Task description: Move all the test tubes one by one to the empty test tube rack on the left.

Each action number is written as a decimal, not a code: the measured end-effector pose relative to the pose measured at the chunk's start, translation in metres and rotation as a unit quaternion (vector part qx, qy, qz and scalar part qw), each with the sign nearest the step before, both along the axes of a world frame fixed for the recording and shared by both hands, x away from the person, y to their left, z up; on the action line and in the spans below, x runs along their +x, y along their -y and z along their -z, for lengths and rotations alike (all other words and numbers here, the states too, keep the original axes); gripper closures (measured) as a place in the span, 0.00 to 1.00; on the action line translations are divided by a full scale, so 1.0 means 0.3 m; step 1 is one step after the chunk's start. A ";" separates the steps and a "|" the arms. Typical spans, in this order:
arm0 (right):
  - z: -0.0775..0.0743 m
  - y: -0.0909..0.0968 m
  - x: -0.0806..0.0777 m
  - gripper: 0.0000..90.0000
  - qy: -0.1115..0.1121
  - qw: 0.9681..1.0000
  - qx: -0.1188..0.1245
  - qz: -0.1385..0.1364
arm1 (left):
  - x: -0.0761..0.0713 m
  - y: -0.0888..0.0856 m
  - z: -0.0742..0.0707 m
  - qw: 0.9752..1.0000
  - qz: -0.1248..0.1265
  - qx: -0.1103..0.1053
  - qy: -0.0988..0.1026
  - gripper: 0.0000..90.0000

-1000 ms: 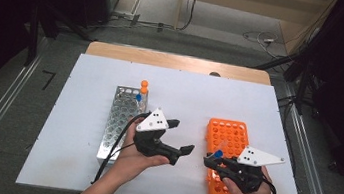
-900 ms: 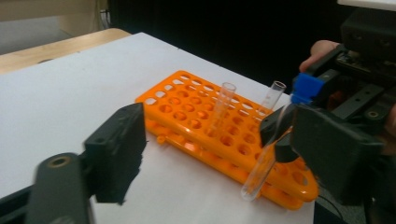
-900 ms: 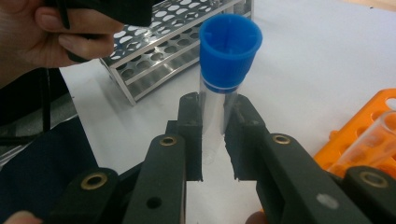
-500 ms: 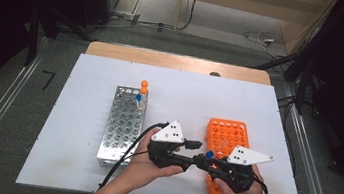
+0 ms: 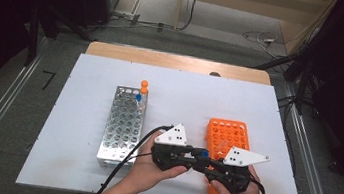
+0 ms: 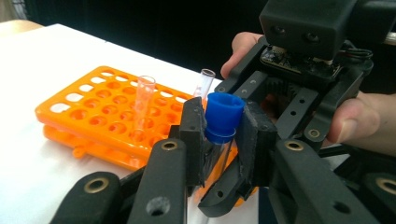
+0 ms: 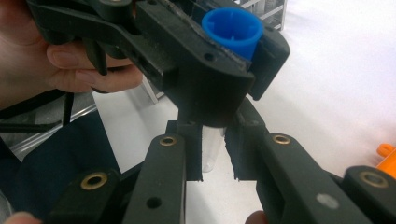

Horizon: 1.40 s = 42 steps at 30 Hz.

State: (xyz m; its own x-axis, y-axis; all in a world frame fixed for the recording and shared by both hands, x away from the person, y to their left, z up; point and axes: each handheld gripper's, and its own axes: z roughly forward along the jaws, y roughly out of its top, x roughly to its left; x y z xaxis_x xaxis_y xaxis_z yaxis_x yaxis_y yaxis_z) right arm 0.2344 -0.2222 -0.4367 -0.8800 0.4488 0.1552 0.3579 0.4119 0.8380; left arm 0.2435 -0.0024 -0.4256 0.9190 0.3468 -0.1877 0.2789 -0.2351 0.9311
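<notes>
The left tongs [image 6: 219, 140] have just been closing and now clamp the blue cap [image 6: 224, 114] of a clear tube [image 7: 212, 149]; the right tongs [image 7: 214, 154] grip the tube's body just below, above the table [image 5: 82, 115] beside the orange rack [image 5: 228, 134]

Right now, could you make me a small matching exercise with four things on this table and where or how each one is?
Things:
1. blue-capped tube
2. orange rack
3. metal rack
4. orange-capped tube

Places or states:
A. stands at the far end of the metal rack
B. lies on the table by the right hand, with two uncapped clear tubes in it
C. is gripped by both grippers, the left gripper at the cap and the right gripper at the glass
D. stands on the table by the left forearm

Pairs: 1-C, 2-B, 3-D, 4-A
</notes>
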 end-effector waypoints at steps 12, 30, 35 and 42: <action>-0.001 0.021 0.006 0.74 -0.009 1.000 0.022 0.000 | 0.004 -0.033 -0.021 1.000 -0.017 -0.007 0.011 0.86; -0.040 0.097 0.006 0.18 0.023 0.998 0.058 0.016 | 0.047 -0.194 -0.076 0.995 -0.087 -0.029 0.026 0.86; -0.047 0.108 0.004 0.00 0.020 0.998 0.063 -0.011 | 0.064 -0.245 -0.083 0.993 -0.113 -0.034 0.026 0.86; -0.056 0.134 0.004 0.00 0.030 0.997 0.066 0.008 | 0.088 -0.321 -0.093 0.988 -0.150 -0.035 0.032 0.86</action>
State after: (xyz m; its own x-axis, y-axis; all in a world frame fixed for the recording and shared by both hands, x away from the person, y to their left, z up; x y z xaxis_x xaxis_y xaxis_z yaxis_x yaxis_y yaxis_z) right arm 0.2355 -0.2623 -0.4200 -0.8821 0.4426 0.1609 0.3107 0.2902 0.9051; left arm 0.2699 0.0939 -0.3979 0.7880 0.5933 -0.1649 0.2655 -0.0857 0.9603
